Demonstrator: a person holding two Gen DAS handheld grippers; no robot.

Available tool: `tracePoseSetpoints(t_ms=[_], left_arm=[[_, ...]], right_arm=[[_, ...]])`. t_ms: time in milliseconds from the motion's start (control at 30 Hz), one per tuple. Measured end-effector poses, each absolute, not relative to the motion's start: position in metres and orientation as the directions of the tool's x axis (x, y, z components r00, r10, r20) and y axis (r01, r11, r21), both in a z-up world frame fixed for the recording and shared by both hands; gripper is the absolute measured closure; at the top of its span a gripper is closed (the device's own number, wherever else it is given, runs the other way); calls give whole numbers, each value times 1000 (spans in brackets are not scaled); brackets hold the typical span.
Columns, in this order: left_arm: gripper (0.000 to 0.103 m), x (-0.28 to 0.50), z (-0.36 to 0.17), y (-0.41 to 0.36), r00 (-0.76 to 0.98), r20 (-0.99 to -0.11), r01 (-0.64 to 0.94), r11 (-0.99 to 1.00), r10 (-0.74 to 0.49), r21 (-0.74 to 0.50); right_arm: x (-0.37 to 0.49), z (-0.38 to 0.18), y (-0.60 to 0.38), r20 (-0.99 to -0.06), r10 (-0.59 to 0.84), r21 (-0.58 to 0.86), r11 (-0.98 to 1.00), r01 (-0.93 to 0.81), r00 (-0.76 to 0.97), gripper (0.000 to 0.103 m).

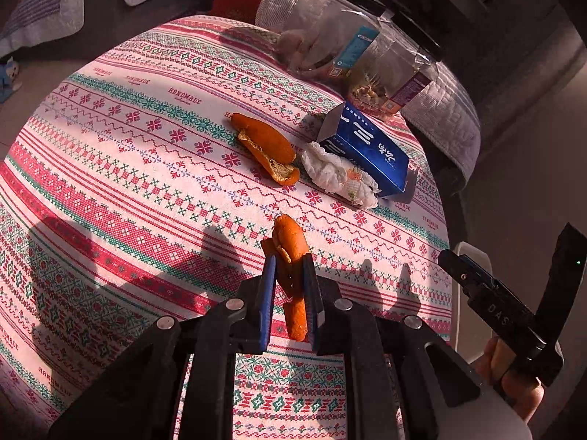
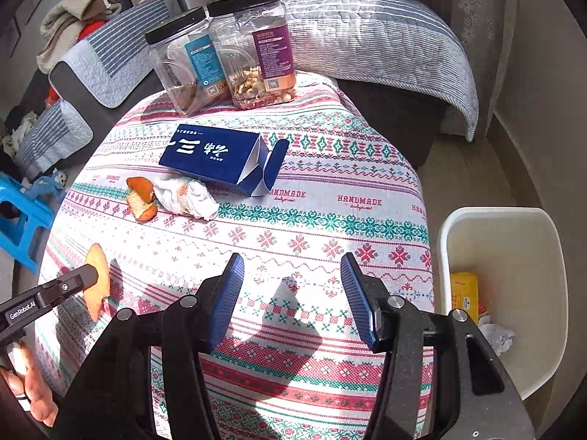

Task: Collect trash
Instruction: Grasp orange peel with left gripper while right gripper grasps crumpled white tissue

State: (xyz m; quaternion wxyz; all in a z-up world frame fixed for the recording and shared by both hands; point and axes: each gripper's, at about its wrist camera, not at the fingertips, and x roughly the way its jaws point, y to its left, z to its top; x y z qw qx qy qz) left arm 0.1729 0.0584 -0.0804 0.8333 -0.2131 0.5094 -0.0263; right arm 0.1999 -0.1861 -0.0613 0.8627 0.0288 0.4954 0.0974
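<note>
My left gripper (image 1: 289, 256) is shut on a curled strip of orange peel (image 1: 291, 249), held just above the patterned tablecloth (image 1: 128, 190); the same peel (image 2: 97, 282) shows at the left of the right wrist view. A second orange peel (image 1: 266, 146) lies on the cloth beside a crumpled tissue (image 1: 339, 174) and an opened blue carton (image 1: 370, 150). My right gripper (image 2: 292, 260) hangs open over the cloth's near right part with nothing between its fingers. From there the lying peel (image 2: 141, 198), the tissue (image 2: 187, 194) and the carton (image 2: 216, 156) are ahead to the left.
A white bin (image 2: 513, 220) stands off the table's right edge, holding a yellow packet (image 2: 464, 293) and crumpled paper (image 2: 497, 333). Two black-lidded clear jars (image 2: 183, 66) (image 2: 256, 47) stand at the table's far edge. A quilted sofa (image 2: 367, 36) is behind, a blue stool (image 2: 22, 212) at left.
</note>
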Motion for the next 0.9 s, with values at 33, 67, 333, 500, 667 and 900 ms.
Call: tracePoseSetpoints(t_ms=[33, 67, 333, 500, 667, 900], left_arm=[[88, 171, -78, 64, 487, -833, -180, 903, -263, -390], [88, 170, -77, 69, 491, -831, -192, 898, -261, -395], [88, 162, -70, 91, 503, -832, -207, 902, -234, -379], [88, 163, -68, 95, 507, -827, -207, 897, -243, -391], [88, 167, -70, 93, 507, -825, -201, 897, -248, -393], [88, 167, -65, 96, 523, -815, -205, 891, -251, -406]], right_arm=[[203, -64, -173, -845, 213, 151, 975, -164, 490, 50], [206, -65, -160, -838, 244, 168, 966, -195, 488, 50], [235, -83, -100, -821, 293, 169, 945, -282, 490, 51], [253, -98, -92, -828, 299, 191, 946, -262, 474, 59], [249, -104, -85, -834, 255, 138, 955, -263, 489, 79], [234, -88, -71, -840, 265, 127, 945, -303, 474, 83]])
